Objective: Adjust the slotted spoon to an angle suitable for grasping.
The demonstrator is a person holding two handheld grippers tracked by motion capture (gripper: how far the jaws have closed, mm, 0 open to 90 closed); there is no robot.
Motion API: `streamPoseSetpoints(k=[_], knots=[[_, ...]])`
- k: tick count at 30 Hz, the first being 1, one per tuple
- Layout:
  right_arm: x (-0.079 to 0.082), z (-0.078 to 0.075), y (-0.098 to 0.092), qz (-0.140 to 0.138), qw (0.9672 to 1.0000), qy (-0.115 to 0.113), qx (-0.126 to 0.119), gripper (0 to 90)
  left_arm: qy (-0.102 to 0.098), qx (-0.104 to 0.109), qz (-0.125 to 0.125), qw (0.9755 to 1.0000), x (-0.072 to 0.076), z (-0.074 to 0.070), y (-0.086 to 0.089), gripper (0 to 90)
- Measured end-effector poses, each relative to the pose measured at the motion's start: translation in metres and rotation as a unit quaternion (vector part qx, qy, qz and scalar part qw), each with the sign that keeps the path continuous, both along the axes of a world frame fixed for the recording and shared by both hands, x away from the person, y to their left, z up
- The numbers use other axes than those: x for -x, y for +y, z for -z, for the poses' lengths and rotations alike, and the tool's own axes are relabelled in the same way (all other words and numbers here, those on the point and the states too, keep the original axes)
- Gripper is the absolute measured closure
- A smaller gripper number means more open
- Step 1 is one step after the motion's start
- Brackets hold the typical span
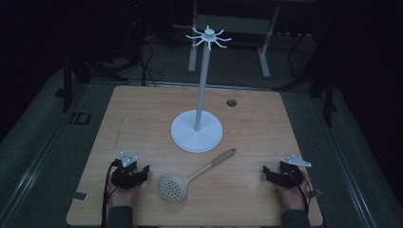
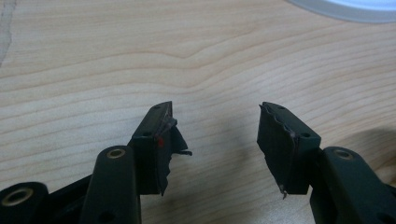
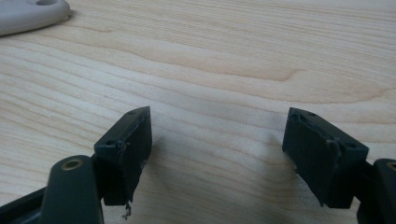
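A grey slotted spoon (image 1: 190,178) lies on the wooden table (image 1: 142,114), bowl toward me, handle pointing up and right. Behind it stands a white rack (image 1: 197,130) with a round base, a tall pole and hooks at the top (image 1: 208,37). My left gripper (image 1: 138,172) rests on the table left of the spoon's bowl, open, nothing between its jaws (image 2: 217,135). On the right my right gripper (image 1: 270,174) sits on the table, also open and empty (image 3: 217,154). The end of the spoon handle (image 3: 28,14) shows at the top left of the right gripper view.
The rack's base rim (image 2: 345,9) edges into the top right of the left gripper view. A small dark hole (image 1: 231,102) sits in the table behind the rack. Table legs and cables stand on the dark floor beyond.
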State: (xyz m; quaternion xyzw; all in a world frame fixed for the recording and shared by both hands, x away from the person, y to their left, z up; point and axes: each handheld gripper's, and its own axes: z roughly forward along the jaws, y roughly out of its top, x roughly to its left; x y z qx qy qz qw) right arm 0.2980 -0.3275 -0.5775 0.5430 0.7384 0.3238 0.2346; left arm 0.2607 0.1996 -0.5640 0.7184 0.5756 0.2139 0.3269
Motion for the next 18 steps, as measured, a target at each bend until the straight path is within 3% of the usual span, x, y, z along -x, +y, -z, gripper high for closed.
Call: streamPoseSetpoints(k=[12, 13, 16, 18], knots=[[-0.0003, -0.0001, -0.0002, -0.001, 1.0000, -0.002, 0.000, 25.9, -0.004, 0.012, 0.017, 0.9998, 0.0014, -0.0023, 0.0007, 49.4], [0.0003, -0.0005, 0.0001, 0.000, 1.0000, -0.008, -0.002, 36.1, -0.006, 0.014, 0.016, 0.9998, 0.0017, -0.0028, 0.0009, 50.1], [0.0003, -0.0025, 0.0032, -0.010, 0.9996, -0.011, -0.025, 55.9, -0.011, 0.016, 0.015, 0.9997, 0.0025, -0.0038, 0.0015, 50.1], [-0.0004, -0.0039, 0.0065, -0.015, 0.9994, -0.013, -0.029, 58.8, -0.014, 0.019, 0.014, 0.9996, 0.0028, -0.0044, 0.0019, 50.1]])
